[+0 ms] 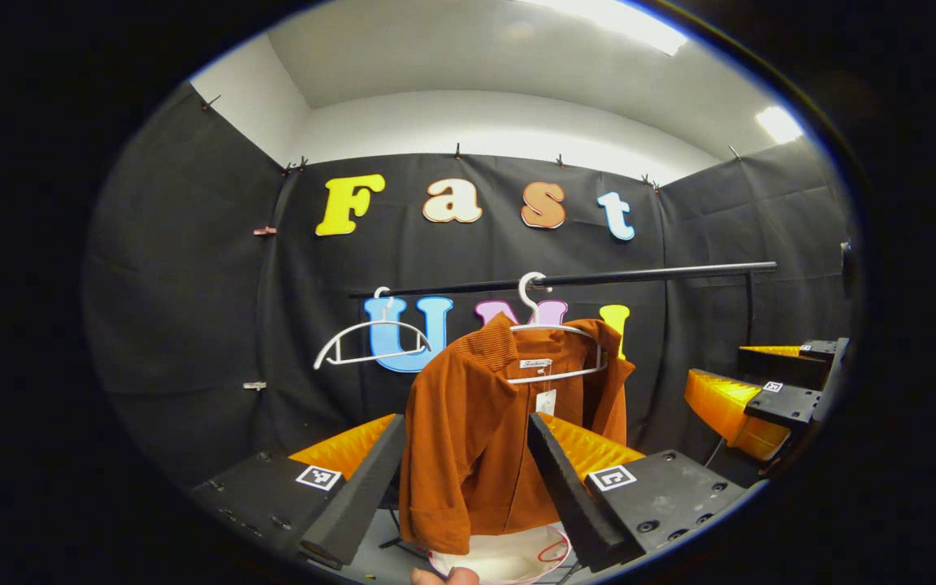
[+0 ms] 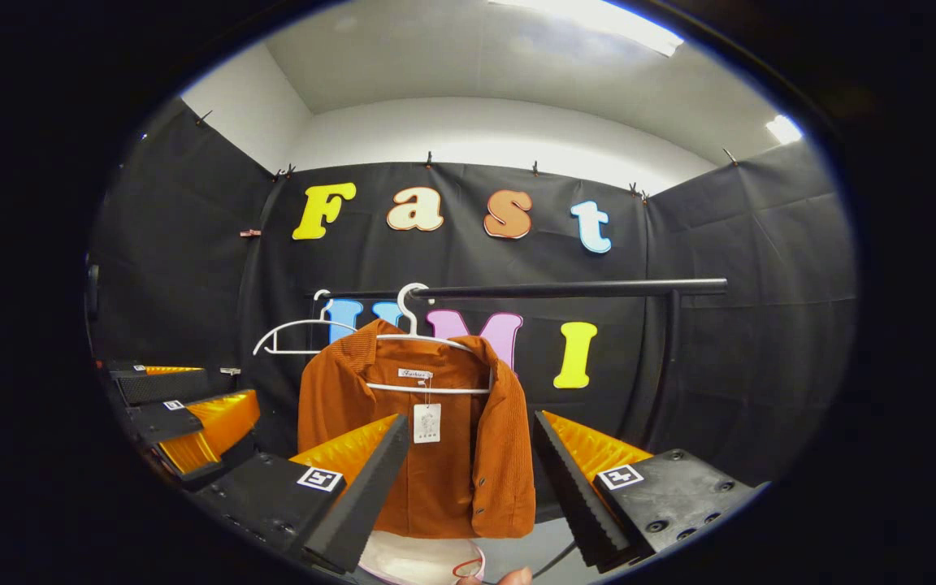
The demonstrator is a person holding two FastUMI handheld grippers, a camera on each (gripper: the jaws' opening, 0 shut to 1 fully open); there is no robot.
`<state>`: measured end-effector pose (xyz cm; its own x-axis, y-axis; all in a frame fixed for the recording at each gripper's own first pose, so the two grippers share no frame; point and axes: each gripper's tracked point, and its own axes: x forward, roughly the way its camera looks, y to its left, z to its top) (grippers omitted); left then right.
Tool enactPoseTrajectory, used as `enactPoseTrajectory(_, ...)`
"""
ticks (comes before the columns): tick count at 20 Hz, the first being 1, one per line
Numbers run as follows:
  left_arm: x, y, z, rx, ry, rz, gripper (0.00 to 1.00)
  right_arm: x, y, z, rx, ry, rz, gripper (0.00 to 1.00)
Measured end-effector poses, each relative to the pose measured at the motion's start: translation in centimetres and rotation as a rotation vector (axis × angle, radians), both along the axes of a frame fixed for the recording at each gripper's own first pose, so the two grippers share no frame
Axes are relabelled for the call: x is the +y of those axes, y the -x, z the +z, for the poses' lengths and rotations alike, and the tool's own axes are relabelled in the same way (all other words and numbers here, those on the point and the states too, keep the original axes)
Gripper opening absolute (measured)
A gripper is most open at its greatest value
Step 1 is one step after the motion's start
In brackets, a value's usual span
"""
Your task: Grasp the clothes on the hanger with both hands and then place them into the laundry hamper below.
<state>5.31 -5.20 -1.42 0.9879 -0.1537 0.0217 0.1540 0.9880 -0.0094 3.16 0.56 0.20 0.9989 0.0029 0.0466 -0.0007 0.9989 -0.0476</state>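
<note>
- Light comes from above: I see a ceiling panel [image 1: 606, 20] blown out to white at the top of the left gripper view, a second lamp [image 1: 778, 123] glaring at upper right.
- Same two sources in the right gripper view; the white wall band under the ceiling is overexposed.
- Black cloth swallows light; the lower booth reads dim, with folds faintly visible.
- Orange jacket [image 2: 427, 439] evenly lit, colour saturated, rib texture sharp.
- Strong fisheye bending: the rail [image 2: 549, 289] bows, and the edges darken and smear.
- Near fingers slightly soft; I note no motion blur.
</note>
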Motion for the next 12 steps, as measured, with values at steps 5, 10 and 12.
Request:
enactPoseTrajectory(5,-3.6,-6.9,-1.6,-0.014,-0.014,0.018,0.95,-1.6,-4.2,-1.5,0.001,-0.002,0.046,0.98)
enactPoseTrajectory(10,-5.8,-14.6,-3.1,-0.027,-0.045,0.11,0.92,-3.3,-8.5,-4.2,0.015,-0.02,0.082,0.98)
enactPoseTrajectory(12,-6.0,-17.1,-3.6,-0.032,-0.044,0.146,0.93,-3.9,-10.5,-5.6,0.031,-0.041,0.088,0.98)
